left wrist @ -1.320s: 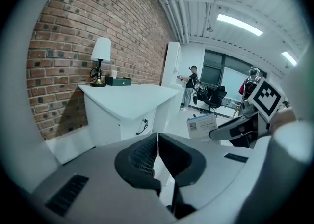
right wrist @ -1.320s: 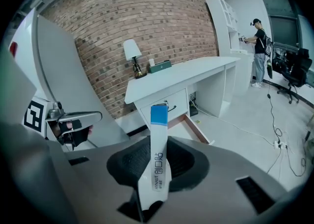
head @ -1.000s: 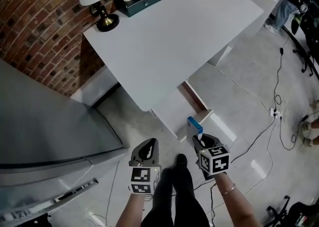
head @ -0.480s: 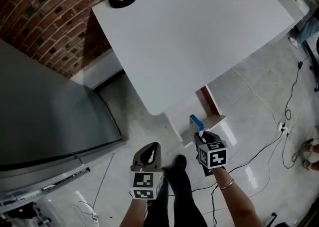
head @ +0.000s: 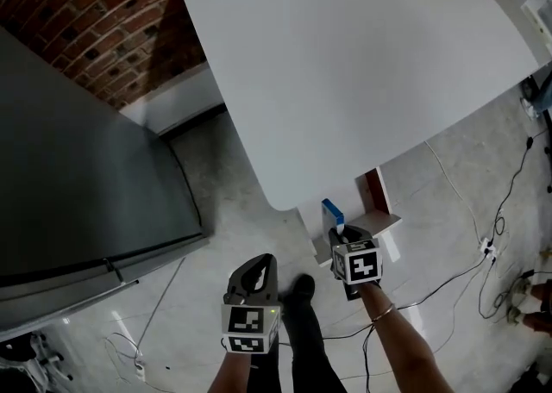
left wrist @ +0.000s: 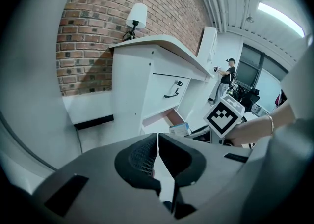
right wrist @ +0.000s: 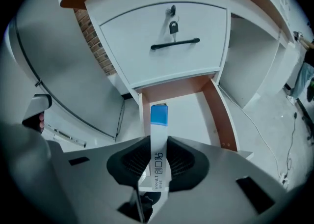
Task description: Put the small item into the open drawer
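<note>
The small item is a flat white box with a blue end [right wrist: 159, 115]. My right gripper [right wrist: 158, 142] is shut on it, blue end pointing away from me. Just beyond that blue end lies the open drawer [right wrist: 196, 112], white inside with brown side walls. In the head view the right gripper [head: 338, 232] holds the box [head: 332, 213] beside the drawer [head: 378, 210], under the white table's near edge. My left gripper [head: 256, 260] hangs to the left over the floor. Its jaws [left wrist: 158, 152] are shut, nothing between them. The left gripper view shows the box [left wrist: 179, 128] at the drawer's front.
Above the open drawer is a closed drawer front with a black handle [right wrist: 175, 44] and keys in its lock [right wrist: 172, 25]. The white tabletop [head: 362, 64] overhangs the drawers. A grey cabinet [head: 78, 176] stands left, cables [head: 483, 245] lie on the floor right, and a brick wall [head: 103, 21] runs behind.
Both grippers have sunk toward the floor. The right one has carried the box closer to the open drawer's front. The tabletop now fills more of the head view.
</note>
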Demonstrator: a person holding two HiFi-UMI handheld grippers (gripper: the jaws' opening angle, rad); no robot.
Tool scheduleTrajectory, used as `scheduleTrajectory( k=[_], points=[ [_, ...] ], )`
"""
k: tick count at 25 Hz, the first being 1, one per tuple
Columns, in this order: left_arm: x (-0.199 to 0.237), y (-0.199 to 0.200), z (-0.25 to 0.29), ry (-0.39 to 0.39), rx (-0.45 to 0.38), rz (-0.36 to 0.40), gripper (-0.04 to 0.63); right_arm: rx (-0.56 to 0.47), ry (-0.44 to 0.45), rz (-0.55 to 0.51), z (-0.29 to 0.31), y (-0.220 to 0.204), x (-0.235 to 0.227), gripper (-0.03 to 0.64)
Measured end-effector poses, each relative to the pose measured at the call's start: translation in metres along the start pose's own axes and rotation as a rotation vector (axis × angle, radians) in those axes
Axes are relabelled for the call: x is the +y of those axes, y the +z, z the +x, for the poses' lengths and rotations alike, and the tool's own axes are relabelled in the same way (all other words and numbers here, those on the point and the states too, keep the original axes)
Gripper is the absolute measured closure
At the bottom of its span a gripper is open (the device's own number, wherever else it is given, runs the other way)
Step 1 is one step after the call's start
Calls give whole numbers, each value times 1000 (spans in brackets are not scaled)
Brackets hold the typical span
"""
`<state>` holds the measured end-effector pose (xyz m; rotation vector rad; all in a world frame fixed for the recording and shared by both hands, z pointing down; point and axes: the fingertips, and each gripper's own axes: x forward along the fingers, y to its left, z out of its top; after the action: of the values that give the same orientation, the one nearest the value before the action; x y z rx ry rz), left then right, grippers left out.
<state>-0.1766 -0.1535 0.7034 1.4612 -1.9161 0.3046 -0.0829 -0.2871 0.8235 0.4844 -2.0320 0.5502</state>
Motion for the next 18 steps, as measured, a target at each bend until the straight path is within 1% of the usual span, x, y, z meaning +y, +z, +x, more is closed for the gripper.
scheduleTrajectory(
  k=[5,9,13,18],
  points=[
    [16,-16,13,27,7,-26,568,89,6,-12,39,-18,0,522],
    [29,-24,19,52,7,-54,568,133,-2,-45,64,-24,-2,522],
    [41,-29,21,73,4,-69,568,150,-28,-107,89,-23,-3,522],
    [52,-41,25,89,6,-93,568,227,-28,-122,117,-37,4,522]
  ],
)
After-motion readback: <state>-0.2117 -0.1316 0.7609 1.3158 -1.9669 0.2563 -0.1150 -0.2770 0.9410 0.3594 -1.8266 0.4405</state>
